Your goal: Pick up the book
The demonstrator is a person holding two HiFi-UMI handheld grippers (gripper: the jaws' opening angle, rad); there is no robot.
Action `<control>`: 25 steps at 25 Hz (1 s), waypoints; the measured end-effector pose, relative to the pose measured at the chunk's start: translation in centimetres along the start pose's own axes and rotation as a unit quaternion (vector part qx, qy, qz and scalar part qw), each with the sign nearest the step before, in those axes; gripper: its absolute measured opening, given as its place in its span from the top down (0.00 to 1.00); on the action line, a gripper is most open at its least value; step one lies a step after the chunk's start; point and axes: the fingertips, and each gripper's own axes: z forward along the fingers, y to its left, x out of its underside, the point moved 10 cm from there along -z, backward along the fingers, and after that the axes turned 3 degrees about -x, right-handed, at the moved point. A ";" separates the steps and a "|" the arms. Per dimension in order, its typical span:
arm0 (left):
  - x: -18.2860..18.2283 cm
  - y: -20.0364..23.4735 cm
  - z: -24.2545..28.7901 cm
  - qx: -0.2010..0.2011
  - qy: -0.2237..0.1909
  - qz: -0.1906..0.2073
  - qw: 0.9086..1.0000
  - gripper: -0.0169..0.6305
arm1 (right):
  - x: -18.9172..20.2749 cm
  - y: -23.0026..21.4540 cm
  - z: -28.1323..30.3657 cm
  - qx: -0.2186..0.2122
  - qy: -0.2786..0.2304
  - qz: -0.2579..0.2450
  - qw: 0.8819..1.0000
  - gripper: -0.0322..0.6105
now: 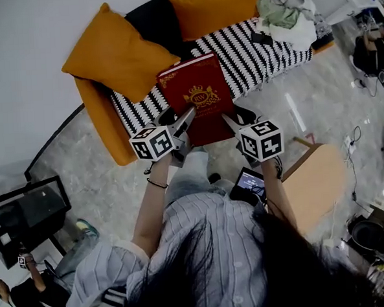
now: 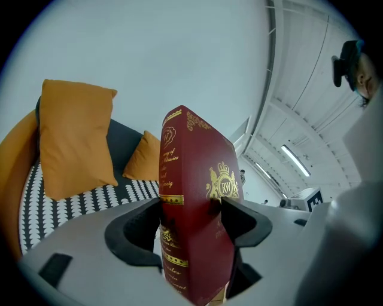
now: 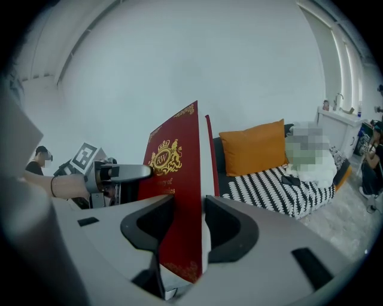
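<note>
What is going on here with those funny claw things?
A person is holding a claw-like gripper in each hand, and both are clamped on one red book. The left gripper pinches it near the spine and the right gripper pinches the opposite edge. The book looks lifted just above the front of the sofa, which has a black-and-white cover and orange cushions. So the book is picked up and held with both grippers.
</note>
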 end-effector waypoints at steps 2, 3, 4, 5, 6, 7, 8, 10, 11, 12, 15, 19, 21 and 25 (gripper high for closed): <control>0.9 -1.5 -0.3 0.004 0.001 0.009 1.000 0.49 | 1.1 0.1 -1.6 0.004 -0.008 0.005 1.000 0.68; 1.5 -2.2 -0.5 0.006 0.002 0.012 1.000 0.49 | 1.8 0.2 -2.5 0.005 -0.011 0.007 1.000 0.68; 2.1 -2.8 -0.8 0.007 0.003 0.015 1.000 0.49 | 2.4 0.3 -3.3 0.007 -0.013 0.009 1.000 0.68; 2.7 -3.4 -1.0 0.009 0.004 0.017 1.000 0.49 | 3.0 0.3 -4.0 0.008 -0.015 0.009 1.000 0.68; 3.3 -4.0 -1.3 0.011 0.005 0.019 1.000 0.49 | 3.7 0.4 -4.7 0.009 -0.017 0.009 1.000 0.68; 3.8 -4.5 -1.5 0.013 0.005 0.021 1.000 0.49 | 4.3 0.5 -5.4 0.010 -0.020 0.010 1.000 0.68; 4.4 -5.0 -1.7 0.014 0.006 0.023 1.000 0.49 | 4.9 0.6 -6.0 0.012 -0.023 0.011 1.000 0.68; 5.6 -6.1 -2.4 0.016 0.007 0.027 0.999 0.49 | 6.2 1.0 -7.4 0.014 -0.027 0.014 0.999 0.68; 6.3 -6.7 -2.9 0.017 0.008 0.029 0.999 0.49 | 7.0 1.3 -8.1 0.014 -0.029 0.015 0.999 0.68; 6.9 -7.1 -3.5 0.018 0.008 0.031 0.999 0.49 | 7.7 1.7 -8.8 0.014 -0.031 0.015 0.999 0.68; 8.9 -8.5 -5.8 0.021 0.003 0.041 0.999 0.49 | 10.2 3.4 -10.8 0.012 -0.042 0.015 0.999 0.68; 10.9 -9.6 -8.2 0.022 0.000 0.048 0.999 0.49 | 12.5 5.2 -12.5 0.009 -0.054 0.017 0.998 0.68; 11.3 -9.9 -8.8 0.022 0.000 0.049 0.999 0.49 | 12.9 5.6 -12.9 0.009 -0.055 0.016 0.998 0.68; 11.8 -10.5 -9.8 0.023 -0.005 0.047 0.999 0.49 | 13.2 6.2 -13.8 0.008 -0.053 0.010 0.998 0.68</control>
